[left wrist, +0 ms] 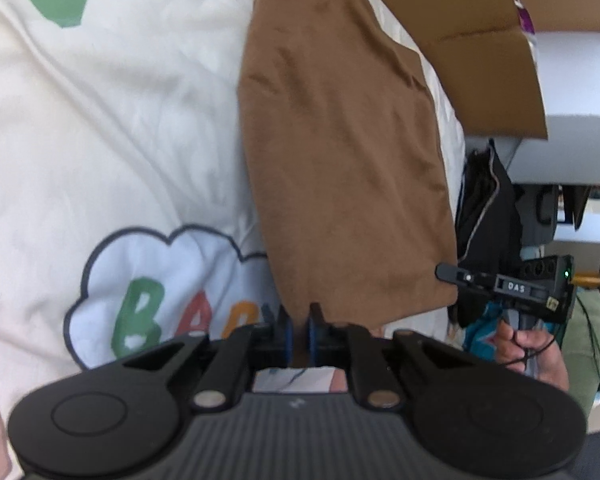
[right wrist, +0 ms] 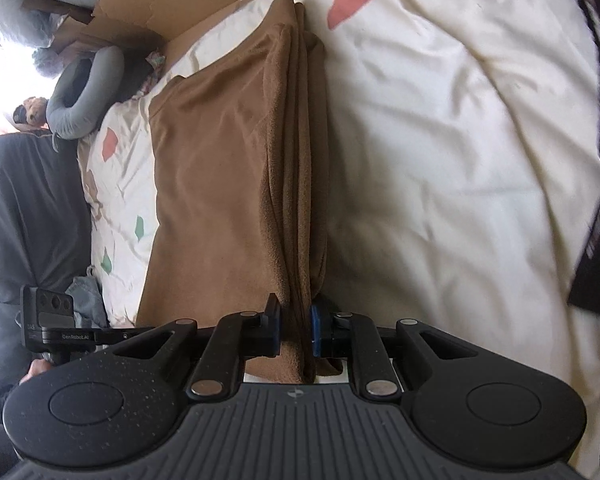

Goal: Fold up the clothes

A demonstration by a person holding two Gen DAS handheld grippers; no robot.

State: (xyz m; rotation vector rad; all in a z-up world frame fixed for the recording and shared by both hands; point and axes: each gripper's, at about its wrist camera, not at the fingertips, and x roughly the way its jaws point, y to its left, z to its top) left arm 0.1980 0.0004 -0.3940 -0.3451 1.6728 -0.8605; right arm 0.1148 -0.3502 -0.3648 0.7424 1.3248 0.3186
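**Both grippers pinching the near edge of the brown garment, fold lift in progress**

Left gripper (left wrist: pixel 299 330) is clamping narrow on the near hem of the brown garment (left wrist: pixel 340 152); the cloth is running straight between its blue pads. Right gripper (right wrist: pixel 296 330) is doing the same, jaws nearly closed on a thicker bunch, several layers stacked at that edge (right wrist: pixel 300 200). In the left view, the right gripper's tip (left wrist: pixel 446 271) is showing at the garment's other near corner, so the two grips are sitting at opposite ends of one edge.

Garment is lying on the cream bedspread (left wrist: pixel 120 120), beside the printed cloud patch (left wrist: pixel 156 300), with cardboard (left wrist: pixel 480 40) past its far end.

Doing it well, my read:
- keep both hands level and moving together, so the edge is staying straight
- keep the cloth lightly taut between grips, no sag in the middle
- carry the edge toward the far end, lay down square, release only once flat
- watch the right side: layers could be slipping out unevenly

Orientation: long axis is running away from the grippers, near hem to far end by the cardboard; already folded lengthwise.
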